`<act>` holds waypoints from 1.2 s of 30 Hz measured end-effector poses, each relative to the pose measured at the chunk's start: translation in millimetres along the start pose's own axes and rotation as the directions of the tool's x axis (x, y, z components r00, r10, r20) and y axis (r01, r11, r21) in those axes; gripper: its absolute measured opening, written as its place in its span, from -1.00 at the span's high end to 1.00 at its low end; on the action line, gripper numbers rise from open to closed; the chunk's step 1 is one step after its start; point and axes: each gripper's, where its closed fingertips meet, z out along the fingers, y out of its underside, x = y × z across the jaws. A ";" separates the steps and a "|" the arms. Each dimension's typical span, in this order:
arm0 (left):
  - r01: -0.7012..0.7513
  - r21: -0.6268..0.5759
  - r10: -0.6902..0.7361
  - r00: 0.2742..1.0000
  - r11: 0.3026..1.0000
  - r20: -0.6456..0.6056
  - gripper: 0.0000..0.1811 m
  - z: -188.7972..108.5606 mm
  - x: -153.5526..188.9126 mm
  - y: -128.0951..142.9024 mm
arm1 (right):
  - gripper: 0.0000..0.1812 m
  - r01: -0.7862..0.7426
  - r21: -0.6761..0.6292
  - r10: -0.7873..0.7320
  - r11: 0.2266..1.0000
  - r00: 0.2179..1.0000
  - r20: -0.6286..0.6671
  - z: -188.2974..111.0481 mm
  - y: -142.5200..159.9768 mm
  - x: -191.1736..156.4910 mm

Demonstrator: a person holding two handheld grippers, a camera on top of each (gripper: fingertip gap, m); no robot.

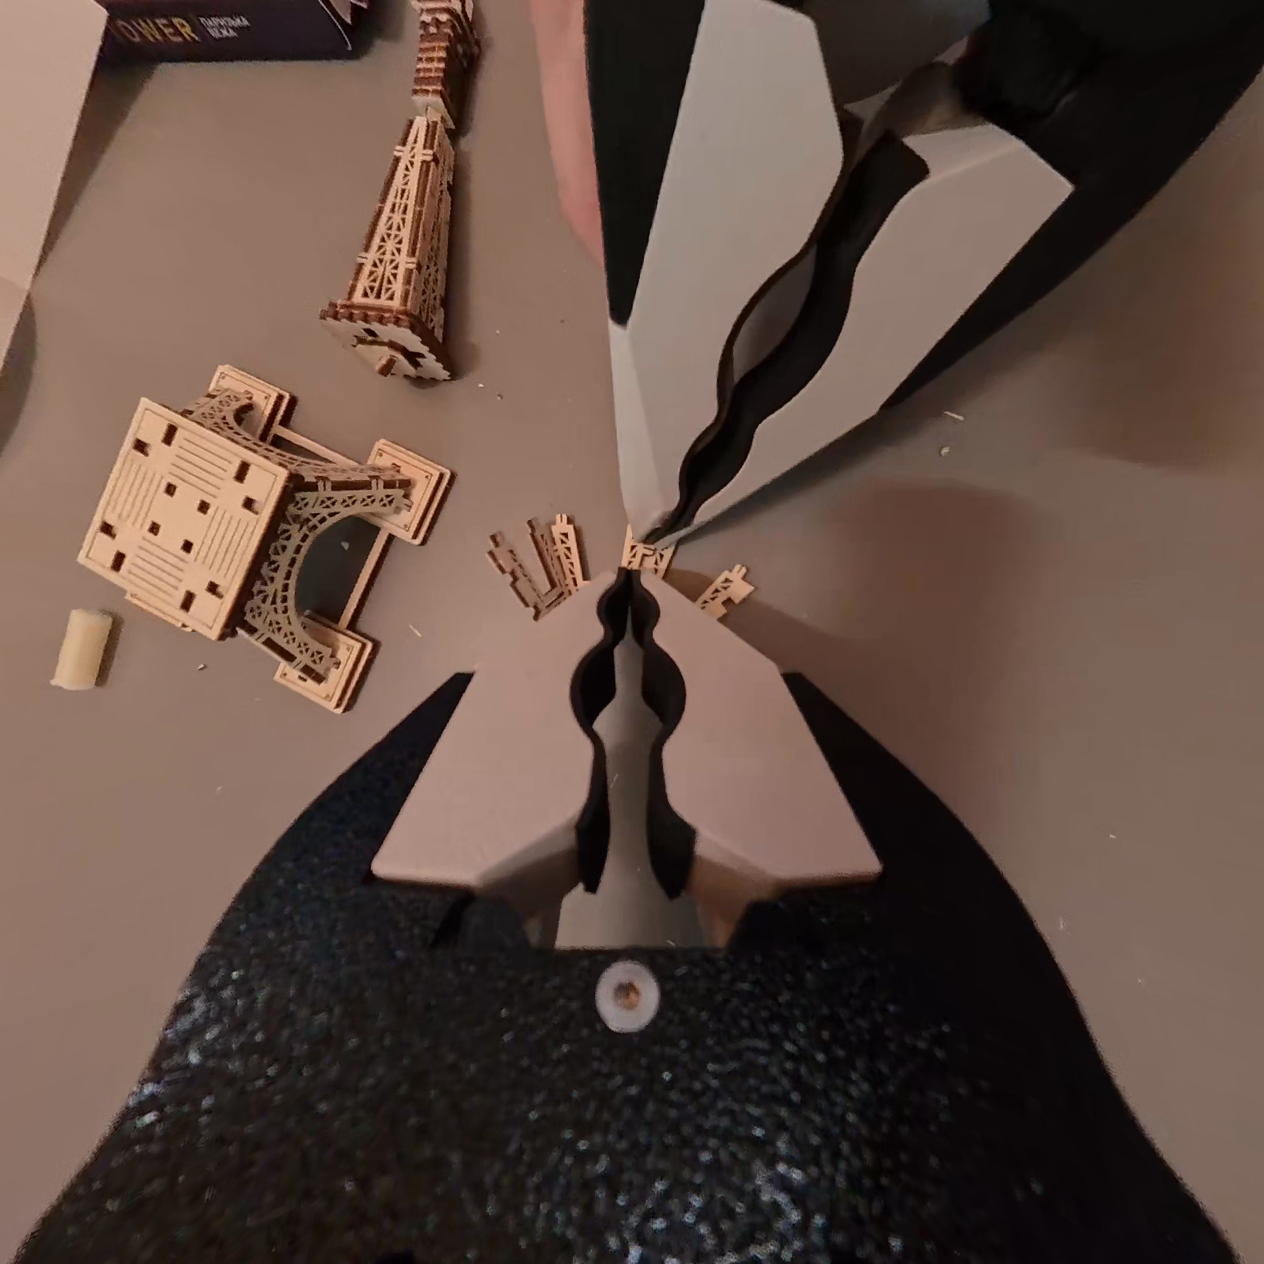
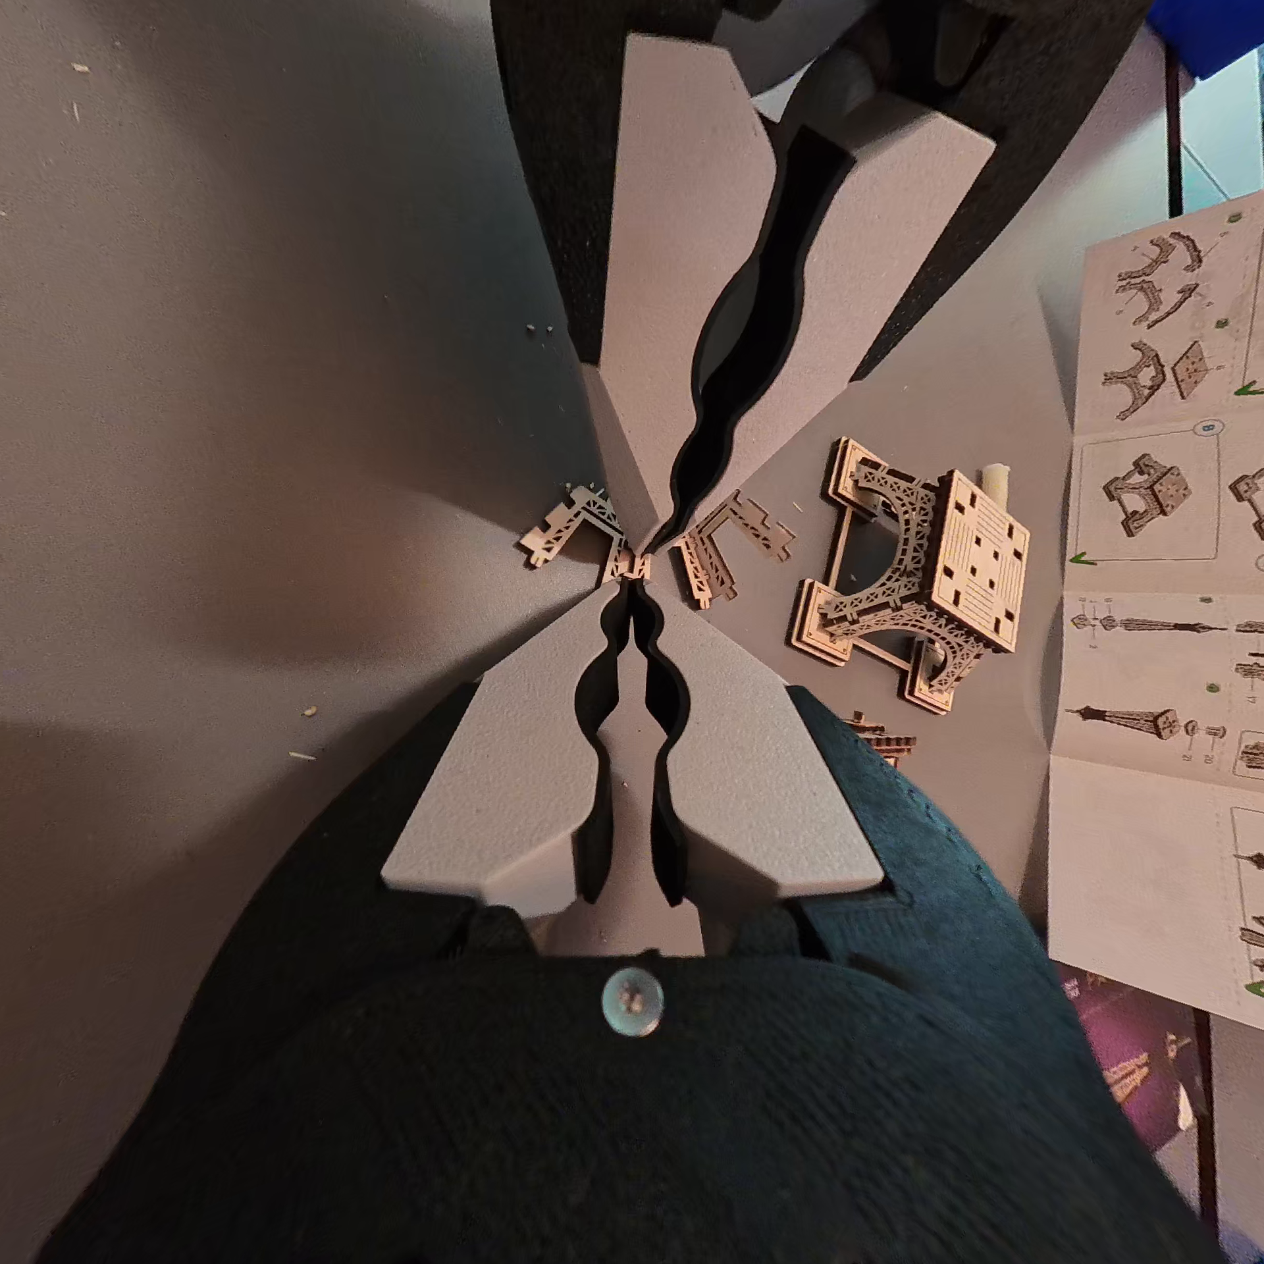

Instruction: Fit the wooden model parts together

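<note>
At frame centre the left gripper [image 1: 626, 581] and right gripper [image 2: 630, 589] meet tip to tip, jaws of each pinched on a small lattice piece [image 1: 646, 557] just above the bench [image 1: 957, 684] (loose pieces [image 1: 540, 564] lie alongside).

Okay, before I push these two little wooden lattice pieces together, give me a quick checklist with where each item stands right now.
1. Left gripper closed on a small pale wooden lattice piece: ok.
2. Right gripper closed on a lattice piece at its tips: ok.
3. The two grippers tip to tip, pieces meeting: ok.
4. Tabs lined up with slots: cannot tell, the joint is too small and partly hidden by the fingertips.
5. Loose flat lattice pieces lying right beside the tips on the grey table: not ok, they could be nudged.
6. Square arched wooden tower base off to the side, apart from the grippers: ok.
</note>
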 end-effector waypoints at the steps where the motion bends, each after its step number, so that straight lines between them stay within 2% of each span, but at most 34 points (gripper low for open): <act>1: -0.003 -0.009 0.003 1.000 1.000 -0.003 1.00 0.0 0.1 0.2 | 1.00 -0.003 0.005 0.003 1.000 1.000 0.004 0.0 0.0 0.0; 10: -0.079 -0.076 0.080 0.997 0.994 0.015 1.00 0.3 0.8 1.1 | 1.00 -0.022 0.020 0.022 1.000 1.000 0.003 0.2 -0.4 0.1; 18: -0.021 0.036 0.023 0.999 0.999 -0.043 1.00 -0.6 0.3 -0.1 | 1.00 -0.114 0.122 0.118 0.986 0.993 -0.028 0.0 -0.9 0.9; 23: 0.028 0.123 -0.025 0.999 0.992 -0.031 1.00 -16.7 3.2 -7.4 | 1.00 -0.121 0.153 0.128 0.981 0.991 -0.037 0.1 -1.5 1.4; 27: -0.023 0.050 0.022 1.000 0.998 0.020 1.00 -10.3 -1.3 -1.8 | 1.00 -0.117 0.154 0.124 0.981 0.992 -0.037 0.3 -1.8 1.4; 32: -0.024 -0.002 0.024 0.999 1.000 -0.021 1.00 -0.3 2.1 0.3 | 1.00 -0.115 0.153 0.123 0.981 0.992 -0.040 0.4 -2.1 1.4; 36: 0.041 -0.075 -0.046 0.997 0.996 -0.067 1.00 -0.2 2.0 1.4 | 1.00 -0.126 0.154 0.132 0.980 0.991 -0.031 0.6 -2.1 1.4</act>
